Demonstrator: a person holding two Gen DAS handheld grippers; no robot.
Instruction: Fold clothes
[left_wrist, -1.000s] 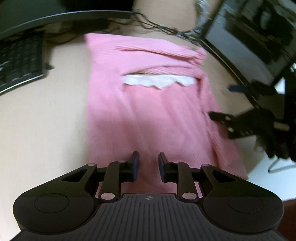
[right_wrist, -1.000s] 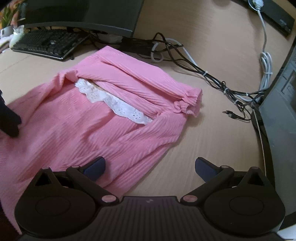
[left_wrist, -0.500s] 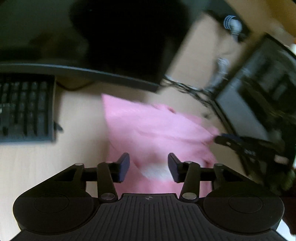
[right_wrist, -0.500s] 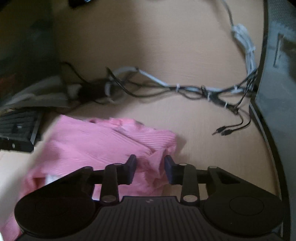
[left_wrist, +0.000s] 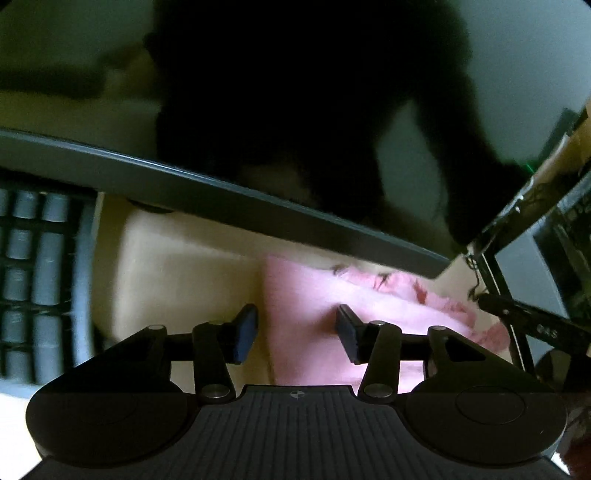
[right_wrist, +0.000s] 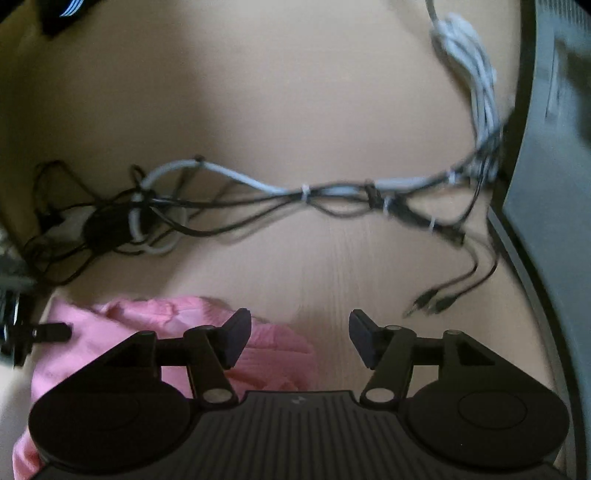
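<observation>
The pink garment (left_wrist: 314, 321) lies on the tan desk (right_wrist: 277, 92), filling the lower middle of the left wrist view and the lower left of the right wrist view, where its far edge bunches into small ruffles (right_wrist: 155, 306). How many layers lie under that top surface cannot be made out, nor whether the piece is folded through or only partly so.

The left gripper (left_wrist: 297, 330) hangs over the cloth with its jaws parted and nothing between them; its left pad sits just off the garment's left edge. The right gripper (right_wrist: 300, 338) is likewise released and empty, its left finger over the pink corner, its right over bare desk.

Whatever the hands do with the fabric from here, a good result, as I judge it, asks that both claws work the same edge level with each other, pinch the top layer alone, and keep the cloth taut between them so the crease runs straight (soft ribbed knit sags and drags easily).

Farther out, a cable bundle (right_wrist: 295, 192) crosses the middle of the right view, loose plugs (right_wrist: 436, 299) at right, worth avoiding. A monitor's lower edge (left_wrist: 221, 195) slants across the left view, with a keyboard (left_wrist: 33, 280) at far left.
</observation>
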